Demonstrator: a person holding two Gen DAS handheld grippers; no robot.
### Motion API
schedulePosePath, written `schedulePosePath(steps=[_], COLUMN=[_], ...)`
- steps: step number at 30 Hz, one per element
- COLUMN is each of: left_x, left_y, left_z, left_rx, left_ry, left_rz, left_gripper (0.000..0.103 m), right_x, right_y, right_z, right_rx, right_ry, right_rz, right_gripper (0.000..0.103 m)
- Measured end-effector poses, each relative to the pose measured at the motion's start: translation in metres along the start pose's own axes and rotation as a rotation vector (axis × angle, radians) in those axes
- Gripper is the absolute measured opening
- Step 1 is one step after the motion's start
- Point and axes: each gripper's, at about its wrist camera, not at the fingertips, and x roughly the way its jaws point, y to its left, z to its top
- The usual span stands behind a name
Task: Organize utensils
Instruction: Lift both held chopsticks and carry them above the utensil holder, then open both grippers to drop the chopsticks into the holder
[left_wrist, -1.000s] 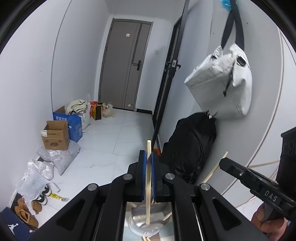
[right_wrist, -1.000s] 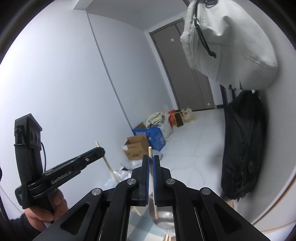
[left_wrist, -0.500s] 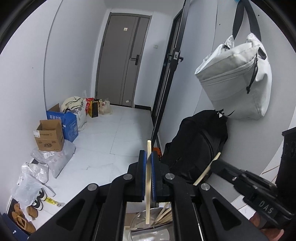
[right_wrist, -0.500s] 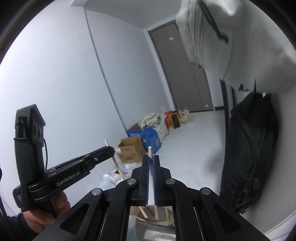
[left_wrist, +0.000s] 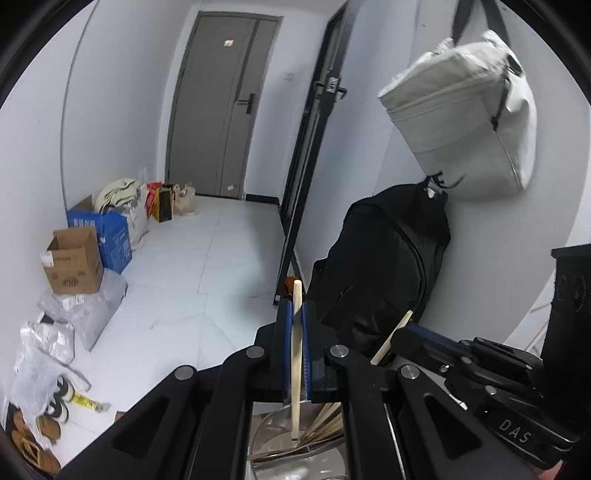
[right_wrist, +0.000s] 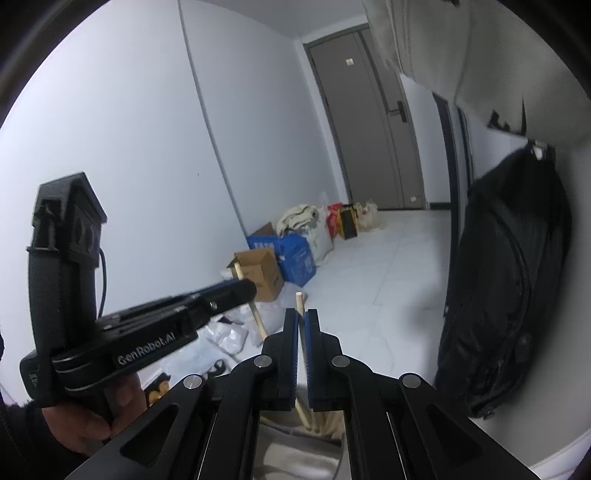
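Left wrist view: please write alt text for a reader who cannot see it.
The left gripper is shut on an upright wooden chopstick above a metal bowl holding more chopsticks. At right, the right gripper holds another chopstick; behind is a hallway with bags and boxes.

Each view is taken from just behind the fingers of its own hand-held gripper, so that the black finger frame fills the lower edge at very close range. The left wrist view is directed along a hallway toward the grey door (left_wrist: 225, 107) at the far end, with the black backpack (left_wrist: 384, 266) close on its right. The right wrist view is aimed along the same hallway from further right and tilted slightly upward, the door (right_wrist: 369, 122) being seen smaller. The cardboard box (left_wrist: 74, 262) and white floor (left_wrist: 207, 266) are shared by both views, and each hand-held gripper is caught in the other's view.
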Motion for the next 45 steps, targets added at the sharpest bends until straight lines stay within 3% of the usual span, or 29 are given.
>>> schedulePosePath(steps=[6, 14, 16, 17, 18, 19, 22, 25, 28, 30, 32, 38, 41, 45], left_x=[0.005, 0.003, 0.001, -0.001, -0.004, -0.008, -0.019, -0.031, -0.041, -0.047, -0.053, -0.072, -0.083, -0.095], left_y=[-0.006, 0.003, 0.004, 0.004, 0.004, 0.004, 0.0, -0.004, -0.011, -0.014, -0.02, -0.033, -0.036, -0.041], left_z=[-0.007, -0.008, -0.009, -0.009, -0.009, -0.01, -0.013, -0.017, -0.022, -0.026, -0.029, -0.038, -0.041, -0.047], left_rx=[0.039, 0.004, -0.004, -0.007, -0.011, -0.015, -0.009, -0.023, -0.041, -0.041, -0.026, 0.009, 0.006, 0.009], left_ry=[0.061, 0.132, 0.138, 0.141, 0.143, 0.134, 0.099, 0.076, 0.074, 0.071, 0.067, 0.05, 0.031, 0.011], left_rz=[-0.116, -0.121, -0.121, -0.118, -0.11, -0.103, -0.057, -0.013, 0.027, 0.065, 0.115, 0.144, 0.152, 0.153], left_gripper=[0.002, 0.004, 0.018, 0.025, 0.038, 0.041, 0.041, 0.041, 0.041, 0.041, 0.041, 0.042, 0.06, 0.061], right_x=[0.004, -0.007, -0.012, -0.017, -0.021, -0.027, -0.038, -0.051, -0.064, -0.072, -0.08, -0.106, -0.114, -0.124], right_y=[-0.012, -0.027, -0.029, -0.031, -0.032, -0.032, -0.033, -0.032, -0.03, -0.028, -0.026, -0.023, -0.017, -0.009], right_z=[-0.012, -0.015, -0.016, -0.018, -0.019, -0.023, -0.026, -0.03, -0.034, -0.036, -0.039, -0.048, -0.052, -0.059], right_rx=[0.048, 0.125, 0.132, 0.135, 0.14, 0.142, 0.149, 0.161, 0.168, 0.16, 0.173, 0.201, 0.182, 0.169], right_ry=[0.039, 0.041, 0.036, 0.035, 0.034, 0.032, 0.021, 0.003, -0.015, -0.018, -0.024, -0.068, -0.072, -0.074], right_rz=[0.044, 0.058, 0.049, 0.045, 0.041, 0.038, 0.03, 0.001, 0.007, -0.004, -0.021, -0.051, -0.058, -0.059], right_gripper=[0.003, 0.006, 0.008, 0.012, 0.014, 0.017, 0.027, 0.048, 0.05, 0.058, 0.076, 0.082, 0.084, 0.087])
